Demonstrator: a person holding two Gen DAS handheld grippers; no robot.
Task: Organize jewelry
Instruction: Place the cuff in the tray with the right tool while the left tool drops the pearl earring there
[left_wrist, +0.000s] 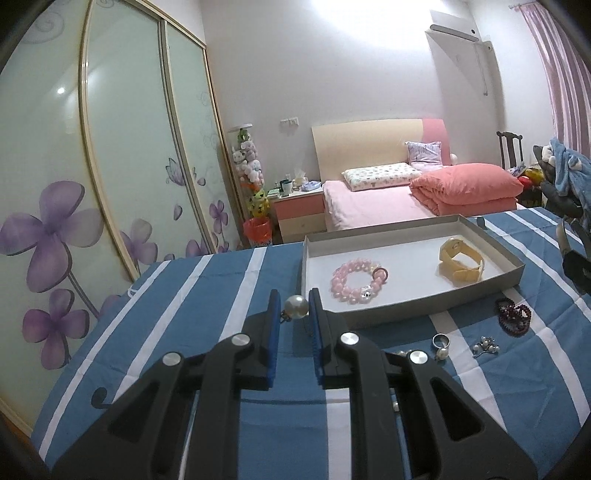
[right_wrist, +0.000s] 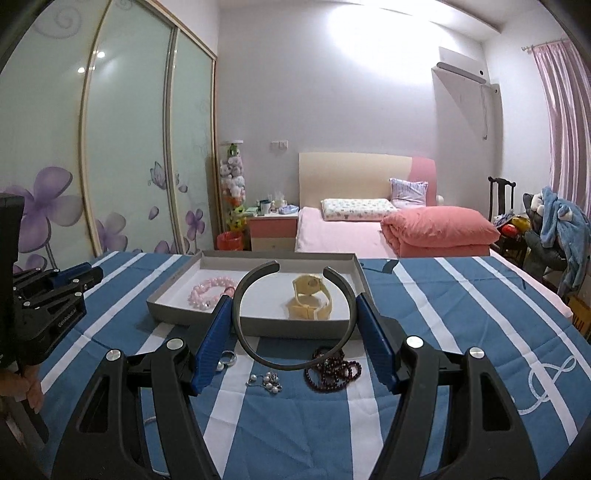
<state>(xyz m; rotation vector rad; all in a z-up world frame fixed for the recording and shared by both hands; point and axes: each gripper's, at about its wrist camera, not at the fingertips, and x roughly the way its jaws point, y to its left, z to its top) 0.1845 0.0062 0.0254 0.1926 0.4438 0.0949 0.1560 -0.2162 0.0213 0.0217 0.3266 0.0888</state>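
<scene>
Striped blue cloth (right_wrist: 461, 332), pink bed (right_wrist: 343, 236), floral wardrobe (left_wrist: 74, 184).

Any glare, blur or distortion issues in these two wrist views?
Left wrist: ceiling glare blows out the wall; fisheye bows the wardrobe doors; pearl between the left gripper fingers stays sharp. Right wrist: same wall glare, tray and bangle crisp, corners vignetted.

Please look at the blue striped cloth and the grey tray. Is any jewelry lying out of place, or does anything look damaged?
Nothing looks damaged. Some pieces lie outside the grey tray: a dark red bead bracelet, a ring and a small pearl cluster, all on the striped cloth. The pink bead bracelet and the cream watch lie inside.
</scene>
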